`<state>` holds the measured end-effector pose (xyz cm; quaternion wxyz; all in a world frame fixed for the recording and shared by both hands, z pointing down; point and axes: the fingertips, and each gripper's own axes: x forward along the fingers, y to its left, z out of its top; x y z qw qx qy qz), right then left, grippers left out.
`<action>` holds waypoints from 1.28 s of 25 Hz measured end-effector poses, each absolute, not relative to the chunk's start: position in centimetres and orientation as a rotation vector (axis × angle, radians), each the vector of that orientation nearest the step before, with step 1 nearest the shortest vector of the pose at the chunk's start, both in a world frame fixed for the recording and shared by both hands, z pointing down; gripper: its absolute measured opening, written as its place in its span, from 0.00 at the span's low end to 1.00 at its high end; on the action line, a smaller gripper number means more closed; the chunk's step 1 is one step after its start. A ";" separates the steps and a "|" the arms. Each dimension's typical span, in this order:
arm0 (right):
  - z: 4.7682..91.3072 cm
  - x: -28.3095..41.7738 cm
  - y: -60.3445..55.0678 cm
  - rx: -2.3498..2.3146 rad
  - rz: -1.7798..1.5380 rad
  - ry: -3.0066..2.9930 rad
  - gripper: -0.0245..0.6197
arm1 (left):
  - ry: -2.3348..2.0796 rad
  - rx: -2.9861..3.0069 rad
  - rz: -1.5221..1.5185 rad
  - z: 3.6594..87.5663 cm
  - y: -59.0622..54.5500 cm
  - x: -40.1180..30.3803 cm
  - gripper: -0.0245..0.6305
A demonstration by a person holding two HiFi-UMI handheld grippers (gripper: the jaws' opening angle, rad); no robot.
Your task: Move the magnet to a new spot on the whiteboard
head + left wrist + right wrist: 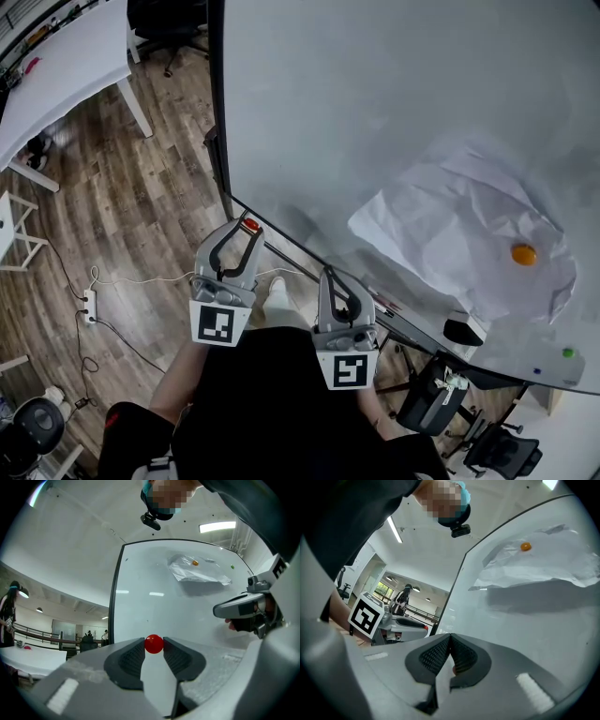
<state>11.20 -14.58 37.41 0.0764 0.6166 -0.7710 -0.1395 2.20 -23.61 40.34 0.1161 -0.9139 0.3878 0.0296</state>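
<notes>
My left gripper (247,228) is shut on a small red ball magnet (249,225), which sits between the jaw tips (153,643) in the left gripper view. It is held near the lower left corner of the whiteboard (375,94), and whether it touches the board I cannot tell. My right gripper (329,276) hangs beside it, shut with nothing in it (450,637). An orange magnet (523,253) pins a crumpled white paper (459,230) to the board.
A green magnet (567,352) and a black eraser (462,331) sit at the board's lower right. White tables (56,75) stand to the left. On the wooden floor lie a power strip (89,305) and cables. Office chairs (497,450) stand at the bottom right.
</notes>
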 end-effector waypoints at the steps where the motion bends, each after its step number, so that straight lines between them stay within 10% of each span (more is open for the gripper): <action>1: 37.5 11.3 -14.7 1.849 -0.415 -2.308 0.04 | 1.132 -2.676 0.086 40.4 -23.8 2.3 0.23; 32: 38.9 14.1 -16.9 1.889 -0.365 -2.220 0.04 | 1.089 -2.695 0.068 42.0 -29.4 5.2 0.23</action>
